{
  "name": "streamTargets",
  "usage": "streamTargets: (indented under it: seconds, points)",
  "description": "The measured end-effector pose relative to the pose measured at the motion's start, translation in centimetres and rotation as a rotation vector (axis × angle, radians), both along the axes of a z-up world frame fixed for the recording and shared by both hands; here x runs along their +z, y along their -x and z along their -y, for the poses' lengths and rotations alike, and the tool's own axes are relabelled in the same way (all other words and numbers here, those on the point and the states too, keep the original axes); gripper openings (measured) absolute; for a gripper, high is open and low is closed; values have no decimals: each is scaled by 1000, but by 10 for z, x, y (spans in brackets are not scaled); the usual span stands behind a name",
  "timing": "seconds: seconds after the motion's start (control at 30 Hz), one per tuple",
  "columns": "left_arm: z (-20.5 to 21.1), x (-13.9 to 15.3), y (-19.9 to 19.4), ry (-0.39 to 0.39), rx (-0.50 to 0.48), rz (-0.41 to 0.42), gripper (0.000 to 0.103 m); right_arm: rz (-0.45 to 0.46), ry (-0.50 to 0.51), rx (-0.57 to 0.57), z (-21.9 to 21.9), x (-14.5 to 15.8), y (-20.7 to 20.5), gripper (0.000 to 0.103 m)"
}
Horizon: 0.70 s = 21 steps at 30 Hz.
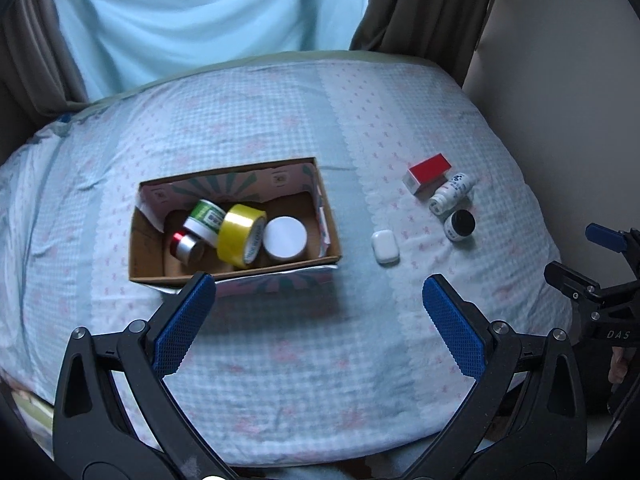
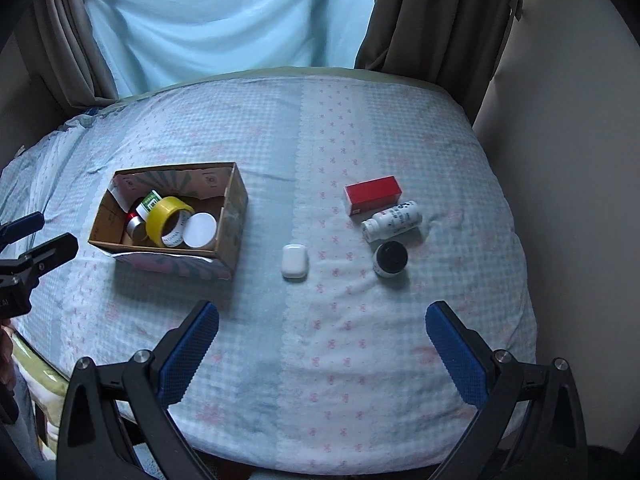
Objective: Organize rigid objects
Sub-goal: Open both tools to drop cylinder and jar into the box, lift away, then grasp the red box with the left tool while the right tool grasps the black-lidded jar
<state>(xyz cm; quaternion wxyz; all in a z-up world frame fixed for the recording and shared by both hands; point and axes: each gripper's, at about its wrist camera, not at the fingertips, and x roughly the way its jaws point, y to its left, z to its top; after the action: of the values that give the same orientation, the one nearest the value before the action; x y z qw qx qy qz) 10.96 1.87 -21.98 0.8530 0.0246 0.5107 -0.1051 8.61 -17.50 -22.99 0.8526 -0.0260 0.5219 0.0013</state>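
Above bedspread (image 2: 320, 360) — fingers (image 2: 188, 356) wide, empty.

Dim, cool bluish daylight filters through the pale curtain (image 2: 224, 20) behind the bed (image 2: 280, 360), leaving both views murky and low in contrast. Soft shadows fall toward the camera from the cardboard box (image 2: 230, 232), whose yellow tape roll (image 2: 166, 220) carries a faint sheen. Fisheye bending curves the bed's edges, the corners vignette to black, and fine detail looks slightly soft.

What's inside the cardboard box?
The cardboard box holds yellow tape, a white-lidded jar, a green-labelled jar and a silver can. Anything underneath them is hidden.
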Motion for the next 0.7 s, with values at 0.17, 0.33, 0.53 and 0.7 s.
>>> streamTargets:
  seconds: [0.17,0.33,0.53,0.7]
  points:
    - [61,-4,-9,-17,-26,-25,103,-6,17,41,54,-5,-5,103]
    - [110,-4,-30,-59,-92,-32,103,-24,-12,37,92,-14,-15,103]
    - [160,-20,-82,-102,-179,-78,103,-13,-19,41,121,-28,-28,103]
    - [198,-40,-133,-145,-241,-119,103,-29,-52,43,138,-44,-47,103]
